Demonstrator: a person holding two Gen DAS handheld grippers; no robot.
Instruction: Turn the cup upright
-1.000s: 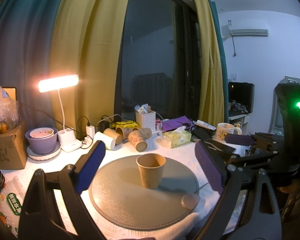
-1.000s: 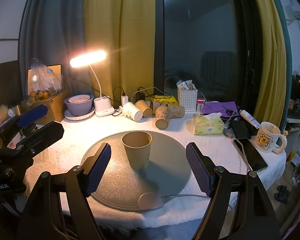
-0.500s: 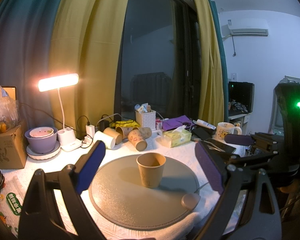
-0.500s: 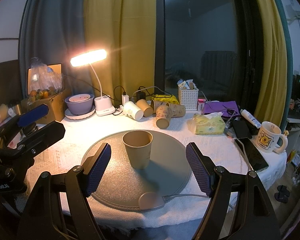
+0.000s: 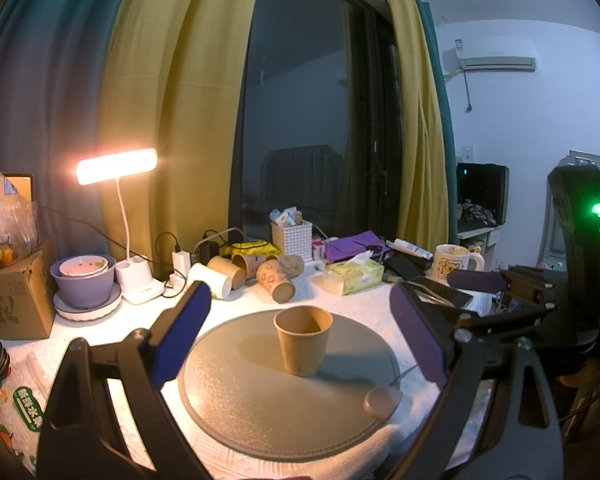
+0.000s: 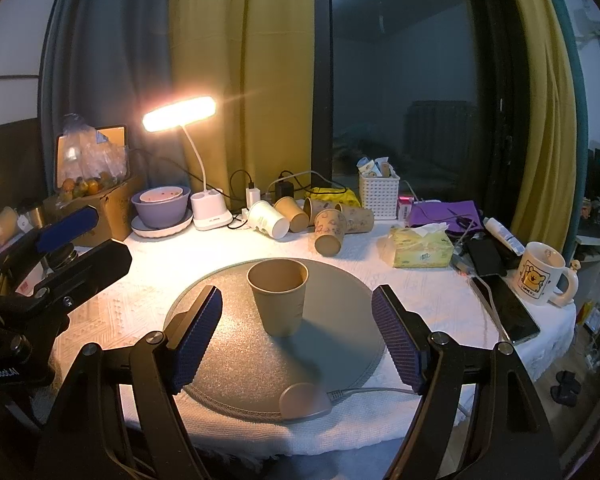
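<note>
A brown paper cup (image 5: 303, 340) stands upright, mouth up, on a round grey mat (image 5: 260, 396); it also shows in the right wrist view (image 6: 278, 296) on the mat (image 6: 236, 360). My left gripper (image 5: 300, 332) is open and empty, its blue pads wide apart, short of the cup. My right gripper (image 6: 296, 336) is open and empty, pads either side of the cup's near side but not touching it. The left gripper shows at the left of the right wrist view (image 6: 60, 248).
Several paper cups (image 6: 300, 216) lie on their sides behind the mat. A lit desk lamp (image 6: 188, 152), purple bowl (image 6: 162, 208), cardboard box, white basket (image 6: 378, 190), tissue box (image 6: 420, 248), phone (image 6: 508, 308) and mug (image 6: 540, 276) crowd the table's back and right edge.
</note>
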